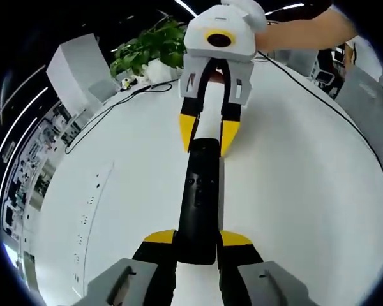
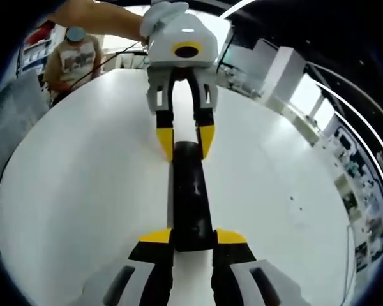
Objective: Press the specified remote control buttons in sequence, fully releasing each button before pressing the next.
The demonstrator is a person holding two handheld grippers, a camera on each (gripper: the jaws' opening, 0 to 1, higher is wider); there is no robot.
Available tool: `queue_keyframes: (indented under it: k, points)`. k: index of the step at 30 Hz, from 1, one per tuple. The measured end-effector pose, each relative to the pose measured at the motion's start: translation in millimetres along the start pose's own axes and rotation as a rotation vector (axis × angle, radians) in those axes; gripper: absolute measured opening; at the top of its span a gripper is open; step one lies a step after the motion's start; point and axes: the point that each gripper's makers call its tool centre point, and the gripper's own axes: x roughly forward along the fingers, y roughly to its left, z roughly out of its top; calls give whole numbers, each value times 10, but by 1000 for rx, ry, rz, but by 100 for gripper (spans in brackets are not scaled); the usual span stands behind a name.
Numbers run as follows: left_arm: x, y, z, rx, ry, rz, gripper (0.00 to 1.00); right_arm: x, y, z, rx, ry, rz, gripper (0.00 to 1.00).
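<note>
1. The remote control (image 1: 198, 201) is a long black bar lying flat on the white table (image 1: 293, 191), with one gripper at each end.
2. Left gripper view: the left gripper (image 1: 198, 239) has a yellow-tipped jaw on each side of the remote's near end, closed against its sides and gripping it.
3. In that view the right gripper (image 1: 208, 134) comes in from the top. Its yellow tips straddle the far end of the remote and sit right at its corners.
4. Right gripper view: the same remote (image 2: 190, 197) runs up the middle. The right gripper (image 2: 193, 237) has both tips tight against the near end and holds it.
5. The left gripper (image 2: 185, 140) faces it from the top, its tips on either side of the far end.
6. Small buttons show faintly on the remote's top face; their marks are too small to read.
7. A potted plant (image 1: 150, 51) stands at the far edge of the table, well apart from the remote. A black cable (image 1: 105, 111) loops across the table just beside it, and another cable (image 1: 319, 95) runs along the right side.
8. A bare forearm (image 1: 306, 29) reaches in behind the right gripper.
9. A person in a printed shirt (image 2: 73, 60) stands beyond the table's far left edge.
10. Shelves and windows (image 2: 354, 166) line the room at the right.
</note>
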Motion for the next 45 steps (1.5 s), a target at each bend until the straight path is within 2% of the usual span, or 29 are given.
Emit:
queue_keyframes:
  k: [8,11,17,33,37,45]
  points:
    - [16,31,-6,-14,-2,-23,23,10,-30,-29,23,-16,11,19]
    - [31,51,-2,-56,-17,-33,23,10,-12,-20,38,-25,20,20]
    - [31,59,-10,-79,-34,-52,24,10,10,-12,64,-39,48,20]
    - [50,81,-24,-134,-83,-72,24,21,2,5,67,-51,67,21]
    - [45,31,15,-140,-97,-67,24,20,12,11,66,-47,68,21]
    - [42,49,5,-175,-161,-57,25,6,37,19,82,-61,63,21]
